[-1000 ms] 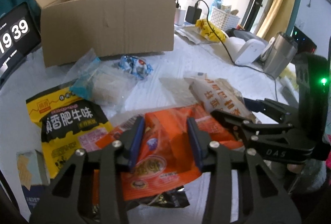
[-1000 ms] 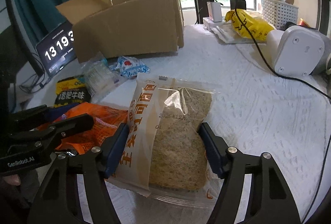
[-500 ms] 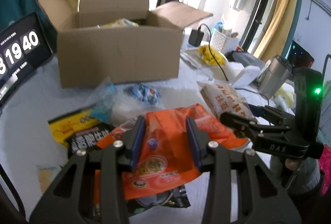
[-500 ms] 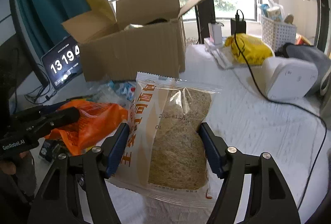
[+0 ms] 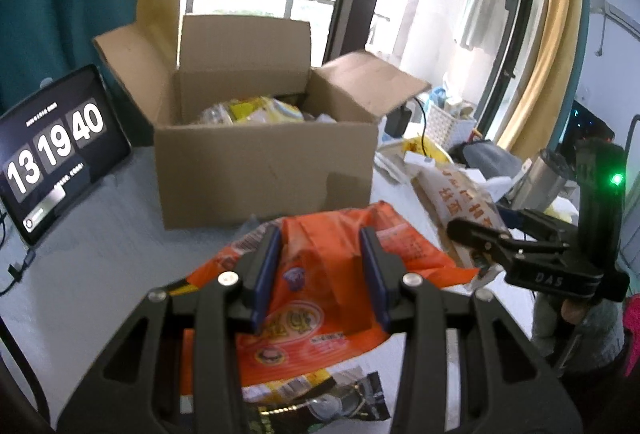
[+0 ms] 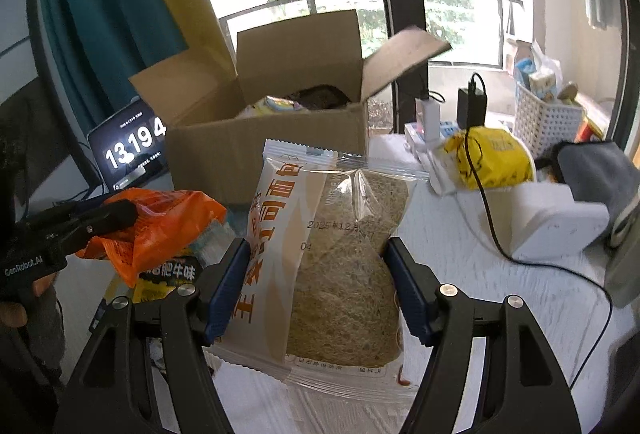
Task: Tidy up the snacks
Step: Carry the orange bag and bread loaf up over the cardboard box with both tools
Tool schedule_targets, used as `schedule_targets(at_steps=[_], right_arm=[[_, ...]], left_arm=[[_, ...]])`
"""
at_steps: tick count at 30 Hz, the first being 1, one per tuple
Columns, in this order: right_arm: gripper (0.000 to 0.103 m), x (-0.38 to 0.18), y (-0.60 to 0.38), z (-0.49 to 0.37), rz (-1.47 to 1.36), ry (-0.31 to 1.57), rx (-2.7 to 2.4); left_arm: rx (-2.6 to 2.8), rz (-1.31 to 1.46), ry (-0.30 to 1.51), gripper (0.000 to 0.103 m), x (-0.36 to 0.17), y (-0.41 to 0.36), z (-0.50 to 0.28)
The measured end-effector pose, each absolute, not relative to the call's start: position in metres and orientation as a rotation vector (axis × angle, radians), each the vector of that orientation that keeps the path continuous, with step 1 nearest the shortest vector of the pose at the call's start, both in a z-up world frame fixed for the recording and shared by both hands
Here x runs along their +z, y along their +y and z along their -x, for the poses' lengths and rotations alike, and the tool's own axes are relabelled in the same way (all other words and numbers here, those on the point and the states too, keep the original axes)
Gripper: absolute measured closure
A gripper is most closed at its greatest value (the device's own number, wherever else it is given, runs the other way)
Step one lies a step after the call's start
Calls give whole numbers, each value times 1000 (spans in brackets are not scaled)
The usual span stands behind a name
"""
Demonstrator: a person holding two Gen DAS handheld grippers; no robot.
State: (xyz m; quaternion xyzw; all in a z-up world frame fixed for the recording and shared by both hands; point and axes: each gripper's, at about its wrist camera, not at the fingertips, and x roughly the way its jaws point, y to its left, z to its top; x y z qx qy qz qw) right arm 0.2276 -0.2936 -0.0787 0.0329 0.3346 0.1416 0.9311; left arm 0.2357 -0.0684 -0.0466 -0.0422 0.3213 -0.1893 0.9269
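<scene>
Both tools are loaded and lifted clear of the counter point(image 6: 500, 314) — this is the carry step, with two snacks on their way to the open cardboard box point(image 5: 264, 161).

The left tool point(image 5: 320, 274) is clenched on an orange snack packet point(image 5: 320, 298), its blue pads pinching a raised fold near the packet's middle while the rest of the bag droops below and to either side. The right tool point(image 6: 320, 286) grips a clear-windowed bag of wholemeal toast bread point(image 6: 340, 254), holding it upright by its lower half, the sealed top edge pointing up toward the box.

The box stands just ahead of both tools with its flaps splayed outward, and yellow-wrapped snacks point(image 5: 256, 111) already lie inside, so the sorting looks partly done. A yellow-and-black snack packet point(image 6: 168, 276) shows low under the orange one in the right wrist view, seemingly left on the counter for a later trip. A tablet clock point(image 5: 52, 149) leans beside the box on the left.

The next move likely calls for raising each load above the near wall of the box and pushing forward over the opening before letting go. The flap on the right point(image 6: 404, 61) leans over the approach, so the bread bag probably needs to pass left of it, and the two tools, close side by side, had better go in one after the other.
</scene>
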Motion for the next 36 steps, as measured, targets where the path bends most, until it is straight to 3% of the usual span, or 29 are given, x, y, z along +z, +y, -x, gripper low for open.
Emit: schedule_targets(at_steps=[36], right_arm=[[31,-43,-263,-304,-28,636,354]], left_arm=[[-273,52,527,61,5,-19,-338]])
